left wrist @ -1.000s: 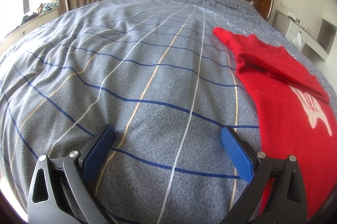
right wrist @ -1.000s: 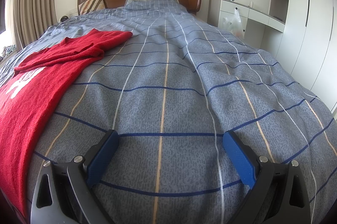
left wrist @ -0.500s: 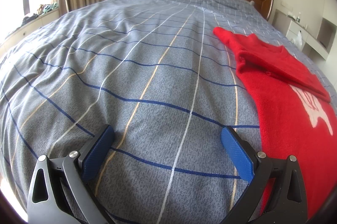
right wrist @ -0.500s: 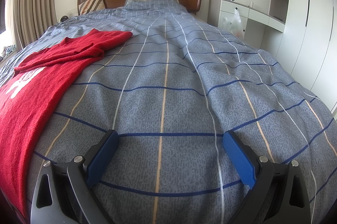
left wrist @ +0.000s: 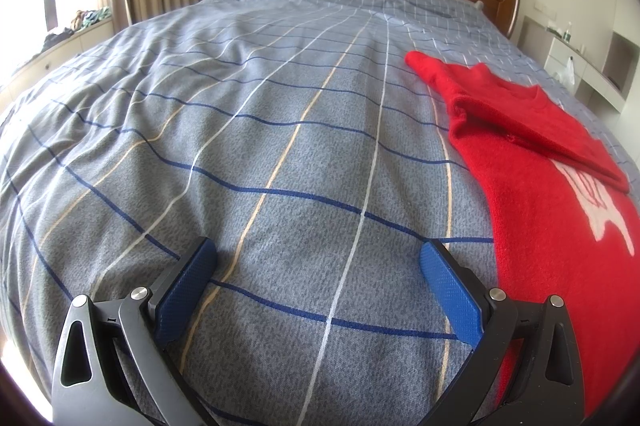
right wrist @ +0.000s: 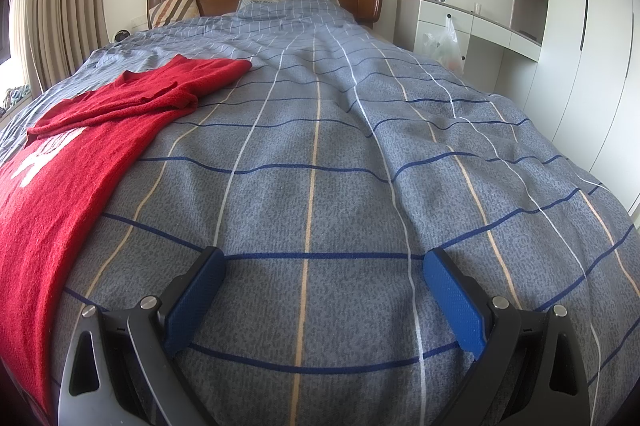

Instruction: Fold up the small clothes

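Both claws spread, empty, low over the bed: left claw, right claw. Red sweater lies between them, sleeves folded across. Risk: one-sided pinch drags the knit and undoes the sleeve folds.

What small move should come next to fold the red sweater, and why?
Probably bring the left gripper right, onto the near edge of the red sweater. Both it and the right gripper are open over bare duvet, holding nothing.
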A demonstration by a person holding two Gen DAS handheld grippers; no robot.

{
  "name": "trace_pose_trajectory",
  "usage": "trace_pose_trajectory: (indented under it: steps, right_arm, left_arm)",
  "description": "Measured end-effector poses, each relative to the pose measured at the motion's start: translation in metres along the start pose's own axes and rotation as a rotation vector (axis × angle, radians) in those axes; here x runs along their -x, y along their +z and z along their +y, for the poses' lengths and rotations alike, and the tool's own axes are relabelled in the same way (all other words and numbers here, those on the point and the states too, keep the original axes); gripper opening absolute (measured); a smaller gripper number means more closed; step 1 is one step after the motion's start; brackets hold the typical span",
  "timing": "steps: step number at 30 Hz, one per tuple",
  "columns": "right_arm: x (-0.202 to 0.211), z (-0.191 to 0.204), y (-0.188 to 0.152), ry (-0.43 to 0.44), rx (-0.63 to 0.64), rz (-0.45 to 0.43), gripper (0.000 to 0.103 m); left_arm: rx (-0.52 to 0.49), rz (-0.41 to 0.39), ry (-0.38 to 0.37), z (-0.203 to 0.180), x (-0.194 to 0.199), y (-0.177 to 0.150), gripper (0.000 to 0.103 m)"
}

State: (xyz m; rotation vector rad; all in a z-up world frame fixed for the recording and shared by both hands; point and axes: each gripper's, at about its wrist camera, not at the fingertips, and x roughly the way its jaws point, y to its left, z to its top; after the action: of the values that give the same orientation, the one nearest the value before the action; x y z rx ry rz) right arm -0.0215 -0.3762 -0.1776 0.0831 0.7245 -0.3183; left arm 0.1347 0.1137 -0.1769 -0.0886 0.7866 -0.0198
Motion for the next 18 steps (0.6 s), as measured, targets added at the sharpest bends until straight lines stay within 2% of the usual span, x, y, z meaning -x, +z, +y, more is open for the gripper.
trace_pose_trajectory:
  steps: [8,12,15,18]
  right_arm:
    - [0.001,0.0,0.0,-0.002,0.002,0.001,0.098]
    - [0.025,0.001,0.007,0.028,0.024,0.01,0.098]
    - [0.071,0.006,0.006,0.12,0.047,-0.017,0.098]
    - [0.113,0.026,-0.005,0.277,0.137,0.052,0.098]
  left_arm:
    - [0.002,0.012,-0.003,0.002,0.002,0.002,0.102]
    - [0.02,0.057,-0.023,0.006,0.025,0.004,0.101]
    - [-0.012,0.101,-0.112,-0.001,0.055,-0.007,0.101]
    - [-0.046,0.188,-0.191,-0.011,0.073,-0.028,0.101]
